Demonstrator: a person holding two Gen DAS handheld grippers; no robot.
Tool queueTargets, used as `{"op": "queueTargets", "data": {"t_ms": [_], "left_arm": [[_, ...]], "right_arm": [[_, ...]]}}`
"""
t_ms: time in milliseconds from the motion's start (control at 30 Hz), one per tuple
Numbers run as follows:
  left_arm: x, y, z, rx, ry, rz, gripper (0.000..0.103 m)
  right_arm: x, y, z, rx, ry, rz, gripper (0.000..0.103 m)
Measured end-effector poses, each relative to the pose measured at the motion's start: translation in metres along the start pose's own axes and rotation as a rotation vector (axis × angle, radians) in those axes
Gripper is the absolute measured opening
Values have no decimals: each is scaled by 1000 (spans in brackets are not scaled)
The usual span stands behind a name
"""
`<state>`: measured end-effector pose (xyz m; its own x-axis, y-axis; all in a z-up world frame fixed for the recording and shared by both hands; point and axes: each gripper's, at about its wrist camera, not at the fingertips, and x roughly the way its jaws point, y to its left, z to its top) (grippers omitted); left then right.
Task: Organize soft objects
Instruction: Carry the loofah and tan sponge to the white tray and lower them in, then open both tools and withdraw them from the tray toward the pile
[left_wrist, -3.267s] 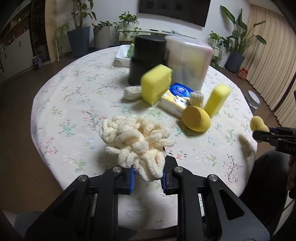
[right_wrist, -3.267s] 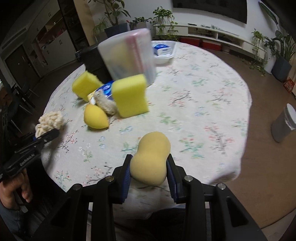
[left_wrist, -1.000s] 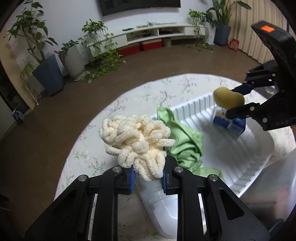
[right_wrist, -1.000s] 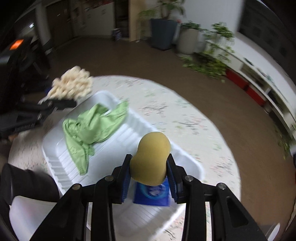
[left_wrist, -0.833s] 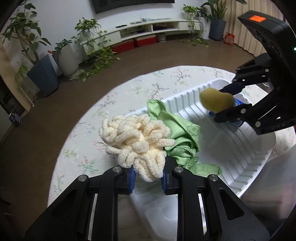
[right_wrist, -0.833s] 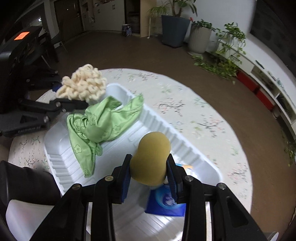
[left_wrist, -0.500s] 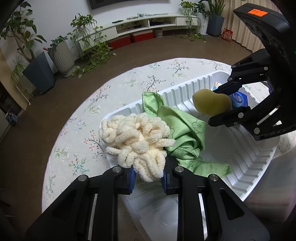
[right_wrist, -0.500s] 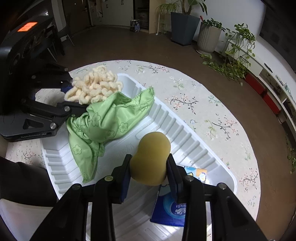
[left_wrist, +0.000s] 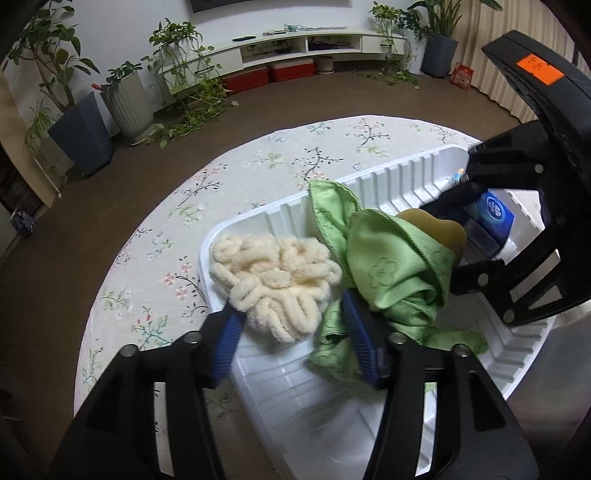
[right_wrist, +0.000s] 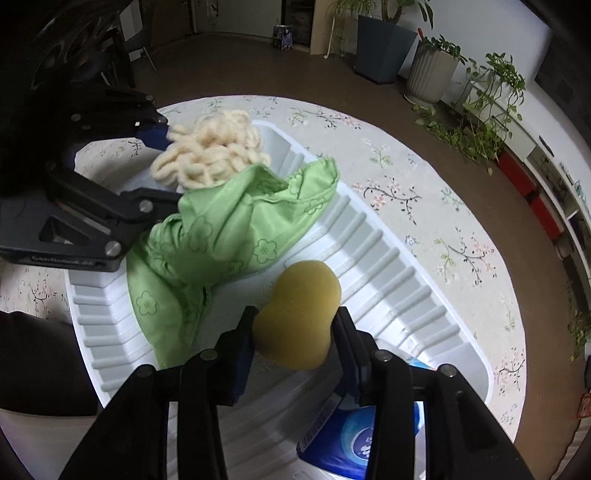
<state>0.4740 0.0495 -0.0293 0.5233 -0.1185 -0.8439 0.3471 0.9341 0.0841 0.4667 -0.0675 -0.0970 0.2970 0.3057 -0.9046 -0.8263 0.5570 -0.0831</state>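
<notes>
A white ribbed tray (left_wrist: 406, 184) (right_wrist: 384, 258) sits on the floral tablecloth. A cream chenille mop pad (left_wrist: 275, 275) (right_wrist: 212, 151) lies in its left end. My left gripper (left_wrist: 293, 339) is open around it, jaws spread wide. A green cloth (left_wrist: 391, 273) (right_wrist: 229, 225) lies crumpled in the tray's middle. My right gripper (right_wrist: 295, 339) holds a yellow peanut-shaped sponge (right_wrist: 299, 314) low in the tray beside the cloth, jaws still touching its sides. The sponge shows partly behind the cloth in the left wrist view (left_wrist: 439, 229).
A blue tissue pack (left_wrist: 493, 214) (right_wrist: 358, 435) lies in the tray's right end under the right gripper. The round table (left_wrist: 229, 177) has a floral cloth. Potted plants (left_wrist: 85, 129) and a low TV shelf stand on the brown floor beyond.
Both grippers have lowered into the tray. My left gripper has opened and the mop pad now rests in the tray. The sponge has come down next to the green cloth.
</notes>
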Motion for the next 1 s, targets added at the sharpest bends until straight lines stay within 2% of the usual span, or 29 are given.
{"op": "queueTargets", "data": {"t_ms": [33, 167, 300, 367, 467, 533, 1000], "left_arm": [[0, -2, 1, 7, 0, 9, 59], [-1, -9, 2, 27, 0, 13, 75], [-5, -9, 0, 30, -4, 15, 83], [-6, -7, 0, 22, -5, 25, 103], [-14, -2, 2, 0, -33, 25, 103], [-20, -1, 3, -5, -52, 32, 103], [-62, -2, 7, -23, -142, 74, 103]], "right_arm": [[0, 0, 0, 2, 3, -8, 60], [-2, 3, -1, -4, 2, -22, 66], [-5, 5, -2, -13, -3, -38, 74], [-7, 2, -1, -13, -11, -52, 78], [-14, -2, -2, -3, -29, -77, 87], [-21, -7, -1, 13, -54, -80, 102], [-77, -21, -14, 100, -179, -96, 103]]}}
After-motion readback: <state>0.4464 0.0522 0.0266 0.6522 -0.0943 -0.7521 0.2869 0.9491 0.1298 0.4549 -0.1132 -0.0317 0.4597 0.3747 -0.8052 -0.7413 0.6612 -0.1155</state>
